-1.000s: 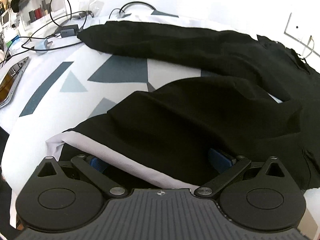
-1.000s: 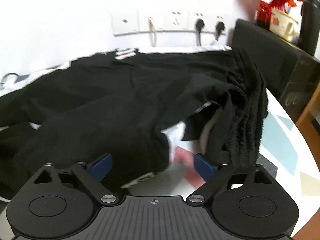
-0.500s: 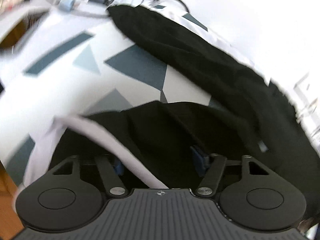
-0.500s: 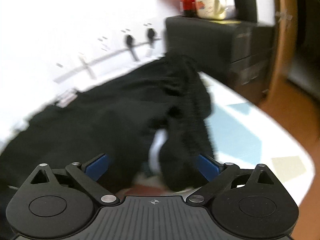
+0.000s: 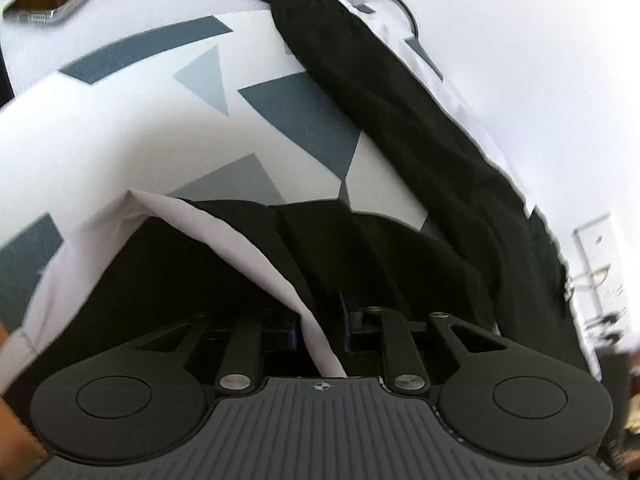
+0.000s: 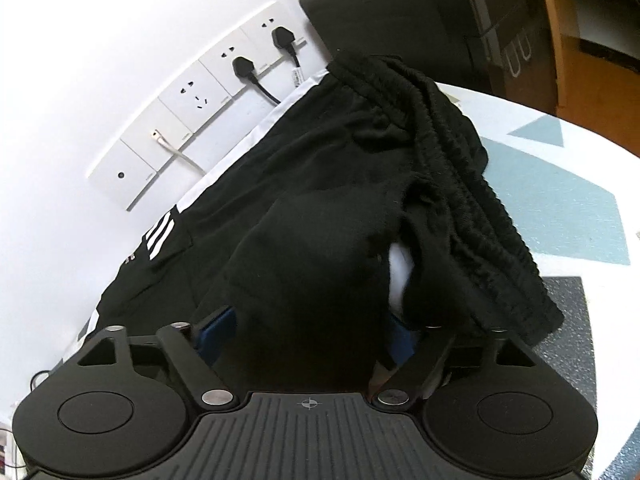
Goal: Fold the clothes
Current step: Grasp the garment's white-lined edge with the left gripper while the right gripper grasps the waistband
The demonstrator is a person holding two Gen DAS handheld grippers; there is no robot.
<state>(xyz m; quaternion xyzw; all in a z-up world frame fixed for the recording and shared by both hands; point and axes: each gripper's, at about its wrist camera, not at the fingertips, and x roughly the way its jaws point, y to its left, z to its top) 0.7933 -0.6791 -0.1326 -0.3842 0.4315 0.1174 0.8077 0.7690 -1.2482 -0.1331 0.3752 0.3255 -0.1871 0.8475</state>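
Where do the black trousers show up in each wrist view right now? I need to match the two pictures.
Left wrist: the black trousers run from the top centre down the right side, a white-lined hem between the left gripper jaws.
Right wrist: the trousers fill the centre, ribbed waistband at right, bunched cloth between the right gripper jaws.
Shared landmark: the white tablecloth with grey-blue shapes.

Both wrist views look down, close, onto the black trousers (image 5: 420,152).
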